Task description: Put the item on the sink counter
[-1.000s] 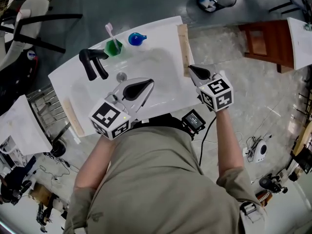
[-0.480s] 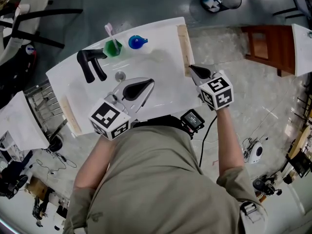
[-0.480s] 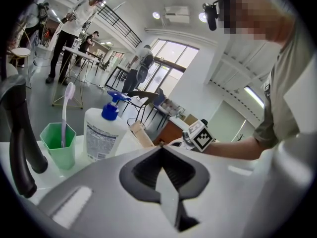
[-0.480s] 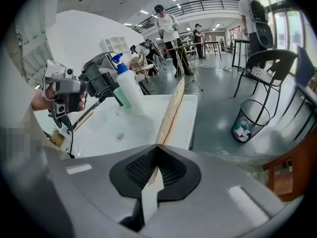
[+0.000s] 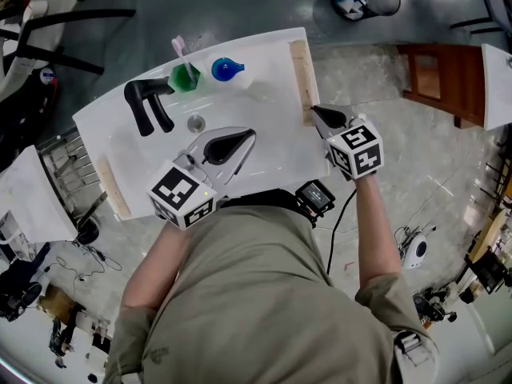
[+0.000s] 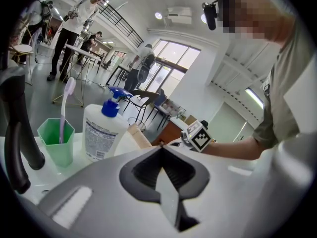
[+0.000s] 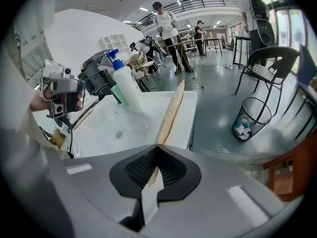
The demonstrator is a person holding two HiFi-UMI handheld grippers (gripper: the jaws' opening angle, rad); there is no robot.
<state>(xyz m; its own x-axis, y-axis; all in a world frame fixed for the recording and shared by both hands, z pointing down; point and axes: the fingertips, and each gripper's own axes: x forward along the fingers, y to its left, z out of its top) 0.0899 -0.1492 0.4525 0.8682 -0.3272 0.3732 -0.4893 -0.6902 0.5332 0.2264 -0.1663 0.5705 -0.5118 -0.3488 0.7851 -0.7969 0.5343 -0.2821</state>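
Head view: white sink counter (image 5: 272, 126), basin middle bare, loads of room | left gripper (image 5: 248, 135) jaws together, empty, over front edge | right gripper (image 5: 317, 113) pinched closed too, empty, at right edge by wooden strip (image 5: 300, 74) | faucet (image 5: 148, 104) back-left | spray bottle (image 5: 226, 69) at back edge, just beside green cup (image 5: 185, 79)

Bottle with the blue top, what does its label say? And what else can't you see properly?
- White bottle: left gripper view, label print too small and blurred to read.
- Black faucet: left gripper view, cut off by the left edge.
- Sink basin: head view, near part hidden behind the left gripper.
- Wire bin: head view, cut off by the top edge.
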